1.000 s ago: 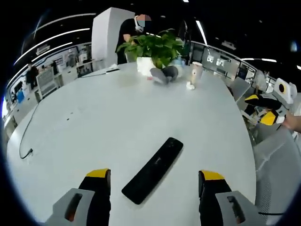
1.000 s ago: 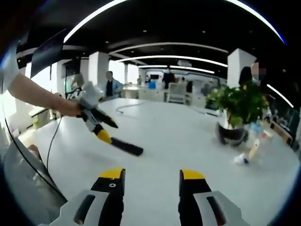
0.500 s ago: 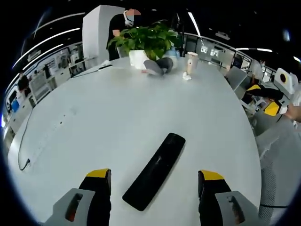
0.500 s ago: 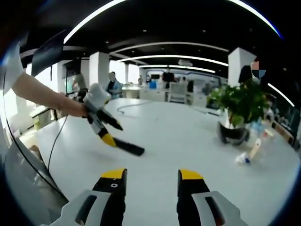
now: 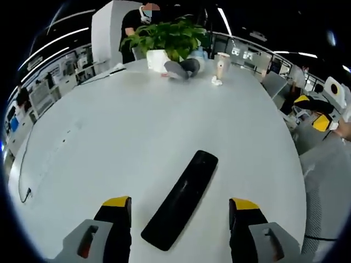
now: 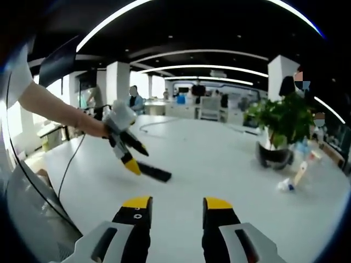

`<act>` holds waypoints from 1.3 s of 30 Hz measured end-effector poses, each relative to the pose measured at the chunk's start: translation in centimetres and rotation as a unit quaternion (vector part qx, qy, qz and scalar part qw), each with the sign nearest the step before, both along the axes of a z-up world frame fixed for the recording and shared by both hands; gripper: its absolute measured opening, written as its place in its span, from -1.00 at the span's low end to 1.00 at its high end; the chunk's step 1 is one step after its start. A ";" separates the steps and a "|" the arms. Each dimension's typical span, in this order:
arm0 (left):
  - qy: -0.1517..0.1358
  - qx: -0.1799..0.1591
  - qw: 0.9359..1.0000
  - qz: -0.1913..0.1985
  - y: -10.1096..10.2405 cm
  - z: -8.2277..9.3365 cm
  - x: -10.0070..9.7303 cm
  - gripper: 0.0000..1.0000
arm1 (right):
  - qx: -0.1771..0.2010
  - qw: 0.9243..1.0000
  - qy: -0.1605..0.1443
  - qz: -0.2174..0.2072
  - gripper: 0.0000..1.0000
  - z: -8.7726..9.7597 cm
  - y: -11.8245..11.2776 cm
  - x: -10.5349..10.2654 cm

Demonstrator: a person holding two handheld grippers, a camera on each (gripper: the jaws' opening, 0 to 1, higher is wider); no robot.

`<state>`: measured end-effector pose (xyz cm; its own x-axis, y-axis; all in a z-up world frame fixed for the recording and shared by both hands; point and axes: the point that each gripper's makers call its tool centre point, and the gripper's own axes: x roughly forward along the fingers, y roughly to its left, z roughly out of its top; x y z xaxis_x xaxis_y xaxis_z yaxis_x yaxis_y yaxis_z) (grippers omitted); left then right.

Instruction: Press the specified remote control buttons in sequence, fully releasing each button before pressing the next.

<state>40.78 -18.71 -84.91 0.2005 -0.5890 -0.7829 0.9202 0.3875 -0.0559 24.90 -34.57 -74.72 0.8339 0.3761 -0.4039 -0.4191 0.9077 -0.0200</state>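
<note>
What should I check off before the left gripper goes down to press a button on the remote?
1. Remote control in view, lying flat on the white table: ok.
2. Left gripper lined up, jaws straddling the remote's near end: ok.
3. Left jaws apart, not touching the remote: ok.
4. Target button identifiable: cannot tell; the remote's face reads plain black.
5. Right gripper away from the remote, jaws open and empty: ok.
6. Potted plant and paper cup far from the remote: ok.
</note>
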 end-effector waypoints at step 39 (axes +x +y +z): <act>-0.009 0.069 0.992 -0.105 0.4 -1.4 0.2 -0.46 | 0.002 1.000 0.025 0.005 -0.34 -0.9 0.2 -0.3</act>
